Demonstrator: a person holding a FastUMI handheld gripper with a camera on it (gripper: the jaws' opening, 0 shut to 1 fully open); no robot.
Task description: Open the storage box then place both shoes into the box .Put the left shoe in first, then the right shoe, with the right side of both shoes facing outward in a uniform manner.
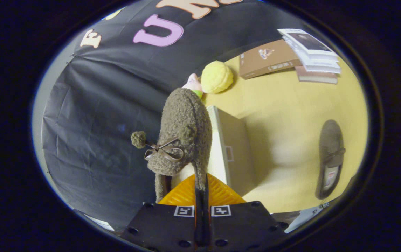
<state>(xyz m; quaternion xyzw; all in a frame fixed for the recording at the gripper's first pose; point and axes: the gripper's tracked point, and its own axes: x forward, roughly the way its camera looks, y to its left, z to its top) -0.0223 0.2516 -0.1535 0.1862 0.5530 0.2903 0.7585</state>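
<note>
A fuzzy brown shoe (182, 136) with a ribbon bow and pompoms hangs from my gripper (201, 185), toe pointing away from me. The orange fingers (218, 192) are shut on the rim of its heel opening. The shoe is held in the air in front of the white storage box (233, 147), which stands on the yellow table just beyond the fingers and is partly hidden by the shoe. The second brown shoe (330, 157) lies flat on the table to the right of the box, its opening toward me.
A yellow knitted ball (216, 77) and a pink-and-green toy (194, 85) sit beyond the box. A brown book (267, 57) and a stack of magazines (312, 52) lie at the far right of the yellow table (288, 105).
</note>
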